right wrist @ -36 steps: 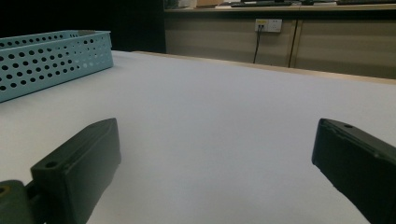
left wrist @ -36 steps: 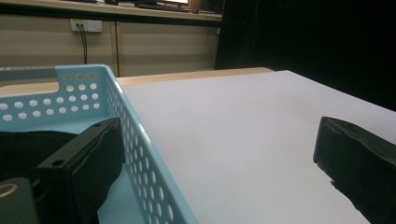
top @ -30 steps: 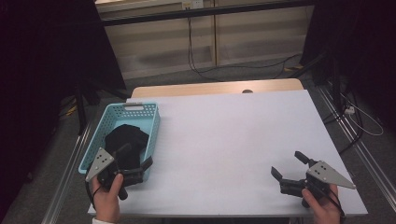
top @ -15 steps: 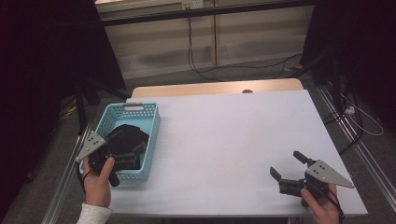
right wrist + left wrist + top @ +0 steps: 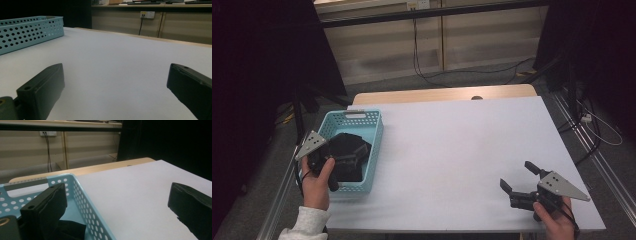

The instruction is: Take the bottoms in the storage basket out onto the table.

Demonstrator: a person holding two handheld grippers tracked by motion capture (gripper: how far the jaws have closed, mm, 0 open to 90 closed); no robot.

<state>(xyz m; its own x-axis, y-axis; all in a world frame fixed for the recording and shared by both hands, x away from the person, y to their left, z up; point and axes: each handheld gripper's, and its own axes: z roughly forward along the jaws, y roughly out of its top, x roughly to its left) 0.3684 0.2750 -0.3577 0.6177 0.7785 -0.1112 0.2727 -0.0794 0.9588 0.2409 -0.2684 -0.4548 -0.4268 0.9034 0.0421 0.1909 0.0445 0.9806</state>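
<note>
Where the white surface (image 5: pixel 452 150) meets its left edge, a pale blue perforated basket (image 5: pixel 373 131) stands lengthwise, its slotted handle end toward the far side. Inside the basket lies a black bundle (image 5: pixel 349 152), apparently cloth, heaped toward the near half; what it is exactly cannot be told.

Left claw (image 5: pixel 337 167): held at the basket's near left corner, the person's left hand (image 5: pixel 315 181) gripping it from outside the rim, grey three-cornered plate uppermost. In the left gripper view the jaws stand wide apart, one jaw inside the basket just above the black bundle (image 5: pixel 70 231), the other out over the bare surface, so that the basket's long wall (image 5: pixel 86 202) runs between them. Nothing is clamped.

Right claw (image 5: pixel 518 176): low over the surface near its near right corner, well apart from the basket, held by the right hand (image 5: pixel 557 222). Its jaws are likewise spread wide with only bare surface between them; the right gripper view shows the basket (image 5: pixel 27 28) far off at upper left.
</note>
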